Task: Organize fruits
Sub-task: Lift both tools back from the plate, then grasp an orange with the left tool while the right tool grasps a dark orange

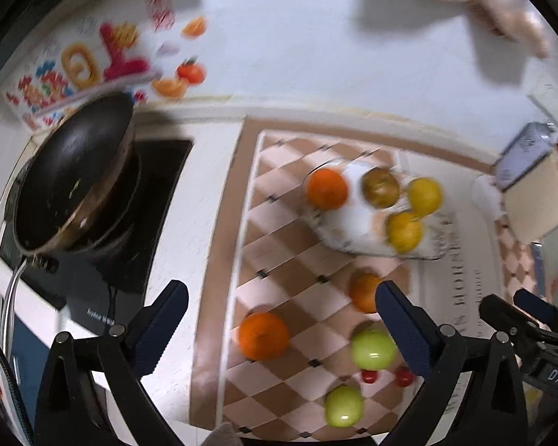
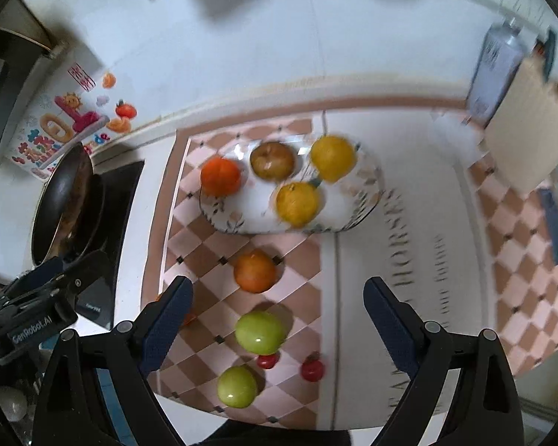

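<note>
- Your left tongs (image 1: 281, 308) are spread wide and hold nothing; beyond their tips lies the checkered mat (image 1: 279, 260).
- Your right tongs (image 2: 277, 306) are also spread wide and empty, above the same mat.
- Take the oval plate (image 2: 256, 219) as your landmark; it sits on the mat, at the end nearer the wall.
- On the plate are four fruits: an orange (image 2: 220, 175) at its left end, a brown fruit (image 2: 272, 160) beside that, and two yellow fruits, one (image 2: 332, 157) at the wall side and one (image 2: 298, 203) at the plate's near edge.
- Off the plate, just on your side of it, a second orange (image 2: 255, 270) lies on the mat.
- Nearer to you than that orange are two green apples, one (image 2: 259, 332) behind the other (image 2: 237, 386), well apart from the plate.
- Two small red fruits (image 2: 267, 360) (image 2: 312, 369) lie between and beside the apples; the first touches the farther apple.
- In the left view a third orange (image 1: 263, 335) lies near the mat's left border, left of the apples.
- Left of the plate, off the mat, a dark pan (image 1: 74, 174) leans tilted on a black cooktop (image 1: 156, 171) on the white worktop (image 1: 212, 171).
- Both views are blurred, so finer detail is not clear.
</note>
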Tool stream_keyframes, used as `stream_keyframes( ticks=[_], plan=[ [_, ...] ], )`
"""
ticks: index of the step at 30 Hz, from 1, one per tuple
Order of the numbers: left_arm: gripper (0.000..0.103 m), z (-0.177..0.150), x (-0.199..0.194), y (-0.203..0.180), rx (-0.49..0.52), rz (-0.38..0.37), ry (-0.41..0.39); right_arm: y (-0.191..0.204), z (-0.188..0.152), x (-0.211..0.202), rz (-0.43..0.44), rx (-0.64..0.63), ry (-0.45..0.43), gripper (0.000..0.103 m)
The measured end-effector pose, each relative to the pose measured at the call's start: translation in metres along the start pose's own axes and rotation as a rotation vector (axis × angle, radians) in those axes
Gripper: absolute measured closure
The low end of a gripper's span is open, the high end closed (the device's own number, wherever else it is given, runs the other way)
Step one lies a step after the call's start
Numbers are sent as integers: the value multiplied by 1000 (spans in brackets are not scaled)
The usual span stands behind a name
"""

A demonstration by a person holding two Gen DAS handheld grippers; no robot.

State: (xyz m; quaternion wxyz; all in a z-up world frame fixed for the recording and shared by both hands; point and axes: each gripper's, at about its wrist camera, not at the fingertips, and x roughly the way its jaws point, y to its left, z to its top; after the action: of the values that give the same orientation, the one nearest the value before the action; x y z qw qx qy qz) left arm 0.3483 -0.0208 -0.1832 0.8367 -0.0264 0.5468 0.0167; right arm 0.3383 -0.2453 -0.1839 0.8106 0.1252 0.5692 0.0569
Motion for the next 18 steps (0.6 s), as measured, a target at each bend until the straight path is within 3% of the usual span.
stream_keyframes(
  ticks=[5,8,11,15,18],
  plan=[
    [0,-11,54,24,-32,59,126,-1,1,71,64,37,124,9],
    [0,-24,84,35,-61,79,208,4,2,114,70,29,189,22],
    [0,-38,109,41,-83,89,285,12,3,152,74,11,240,26],
    [0,-49,131,42,-108,78,352,26,3,194,49,-53,303,44],
    [0,-53,142,38,-101,65,382,29,0,196,27,-102,290,44]
  ],
)
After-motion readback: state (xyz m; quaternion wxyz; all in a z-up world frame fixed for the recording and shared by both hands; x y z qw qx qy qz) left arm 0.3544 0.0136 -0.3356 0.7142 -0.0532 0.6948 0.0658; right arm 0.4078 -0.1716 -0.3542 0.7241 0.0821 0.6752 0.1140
